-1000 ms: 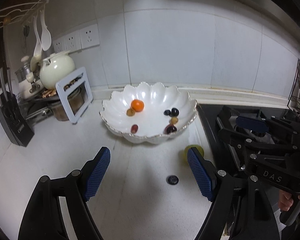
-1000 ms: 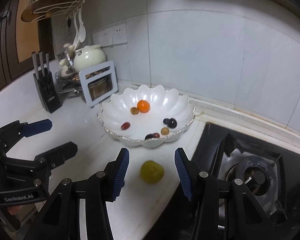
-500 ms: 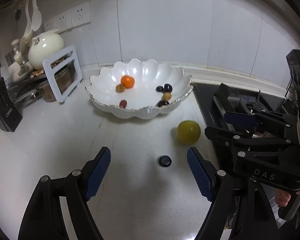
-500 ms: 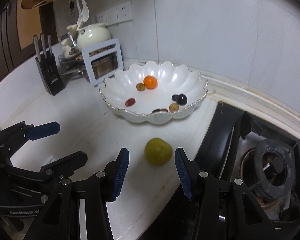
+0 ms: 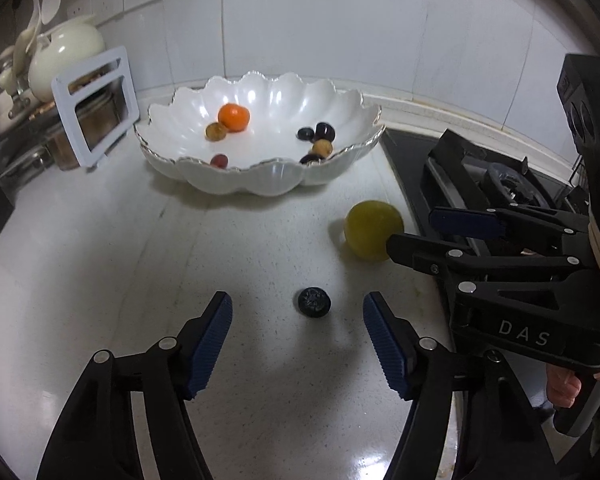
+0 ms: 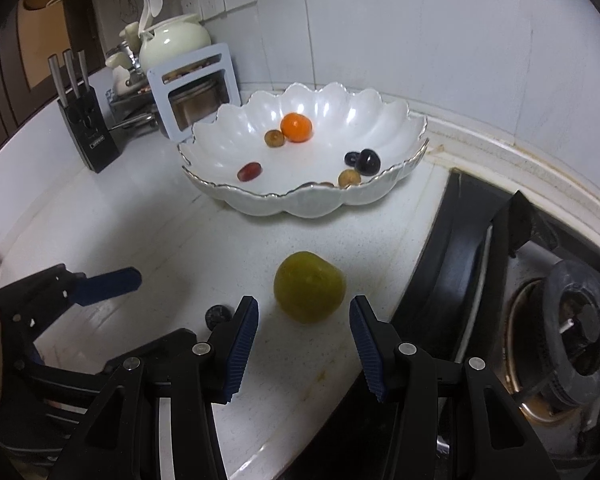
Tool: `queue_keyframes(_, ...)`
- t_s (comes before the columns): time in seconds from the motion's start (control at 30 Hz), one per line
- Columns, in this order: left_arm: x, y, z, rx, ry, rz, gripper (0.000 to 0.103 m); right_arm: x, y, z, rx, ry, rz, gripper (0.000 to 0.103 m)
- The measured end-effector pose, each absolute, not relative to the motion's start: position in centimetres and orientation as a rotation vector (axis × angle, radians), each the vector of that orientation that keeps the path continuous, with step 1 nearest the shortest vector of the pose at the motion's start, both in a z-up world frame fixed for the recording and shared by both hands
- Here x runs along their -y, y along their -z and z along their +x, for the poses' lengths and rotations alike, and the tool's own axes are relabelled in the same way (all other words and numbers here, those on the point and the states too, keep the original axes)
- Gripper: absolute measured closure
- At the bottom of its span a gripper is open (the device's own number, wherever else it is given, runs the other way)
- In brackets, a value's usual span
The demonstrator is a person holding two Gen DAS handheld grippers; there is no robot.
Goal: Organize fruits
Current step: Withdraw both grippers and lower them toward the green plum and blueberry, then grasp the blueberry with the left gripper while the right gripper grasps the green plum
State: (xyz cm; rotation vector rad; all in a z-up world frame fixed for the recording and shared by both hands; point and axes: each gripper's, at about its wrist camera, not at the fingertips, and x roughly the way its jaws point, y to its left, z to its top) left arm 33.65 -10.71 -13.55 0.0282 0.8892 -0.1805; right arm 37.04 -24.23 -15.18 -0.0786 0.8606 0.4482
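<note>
A white scalloped bowl (image 5: 260, 184) (image 6: 308, 204) on the counter holds an orange (image 5: 233, 117) (image 6: 296, 127) and several small dark and brown fruits. A green round fruit (image 6: 309, 298) (image 5: 370, 232) lies on the counter just ahead of my open right gripper (image 6: 304, 322), partly between its fingers. A small dark blueberry (image 5: 314, 302) (image 6: 219, 316) lies just ahead of my open left gripper (image 5: 297, 322), between its fingertips. The right gripper also shows at the right of the left wrist view (image 5: 432, 236).
A black gas stove (image 6: 540, 312) is to the right of the counter. A knife block (image 6: 87, 136), a white rack (image 6: 196, 92) with pots and a white teapot (image 6: 172, 38) stand at the back left. The tiled wall is behind the bowl.
Both grippers have moved down and forward: the blueberry now sits between the left fingertips and the green fruit close to the right fingers. Both stay open.
</note>
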Motion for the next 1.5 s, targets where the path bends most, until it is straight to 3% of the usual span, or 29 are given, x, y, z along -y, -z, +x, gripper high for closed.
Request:
queue_keyframes(0.43,11.2,16.0,35.5,-0.919,0.235,0.024,0.051,23.3,17.0,39.3,-0.909,-0.465,-0.092,0.054)
queue_keyframes(0.83,11.5,17.2,36.4,-0.956,0.264,0.029,0.08,23.0,18.1,40.3,-0.941,-0.475,-0.07,0.054)
queue_keyframes(1.5,8.8,15.8,35.4,-0.911,0.21,0.013,0.081,23.2,18.1,39.2,-0.887,-0.44,-0.036,0.058)
